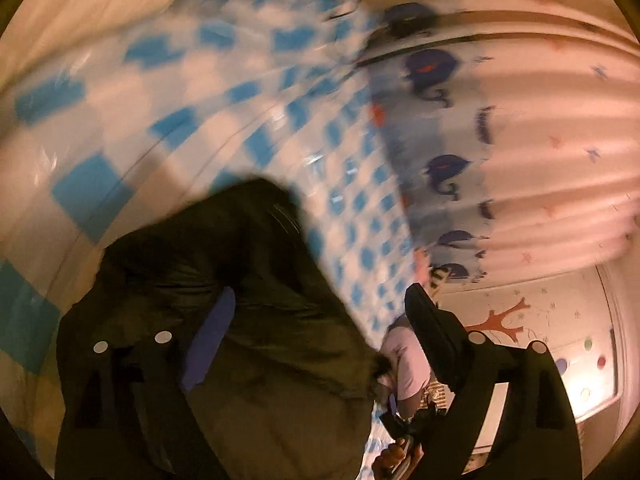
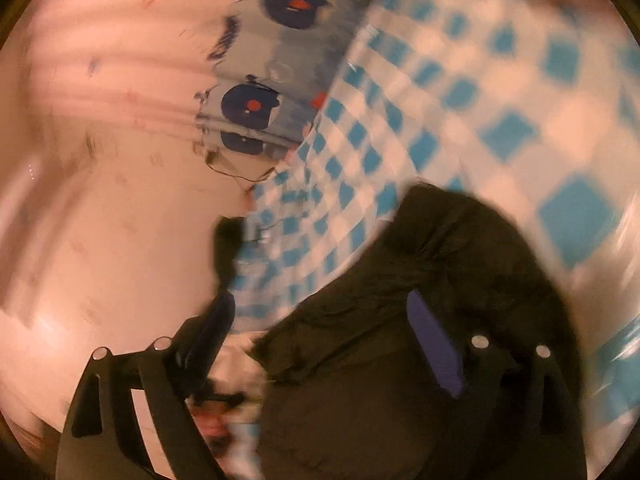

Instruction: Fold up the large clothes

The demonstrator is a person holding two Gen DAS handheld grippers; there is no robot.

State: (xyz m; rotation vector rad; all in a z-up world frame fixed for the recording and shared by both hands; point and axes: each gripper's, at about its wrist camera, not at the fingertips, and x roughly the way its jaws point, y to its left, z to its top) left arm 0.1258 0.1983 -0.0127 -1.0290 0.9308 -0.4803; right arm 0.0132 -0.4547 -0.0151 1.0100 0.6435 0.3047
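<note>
Two grippers stand with fingers wide over a blurred, blue-and-white checked sheet. Left wrist view: the left gripper (image 1: 320, 340) spreads its fingers (image 1: 434, 332) apart, a dark garment (image 1: 256, 320) bunched low and near between them, draped over the left finger; pads not visibly pressing it. Far right hangs a pink curtain (image 1: 560, 140). Right wrist view: the right gripper (image 2: 324, 340) is likewise spread, the dark garment (image 2: 400, 340) lying near right on the checked sheet (image 2: 500, 80).

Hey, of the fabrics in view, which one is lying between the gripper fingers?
The black garment. It sits between the fingers of each open hand-held gripper, unlike the blue checked sheet under it and the whale-print cloth beyond.
</note>
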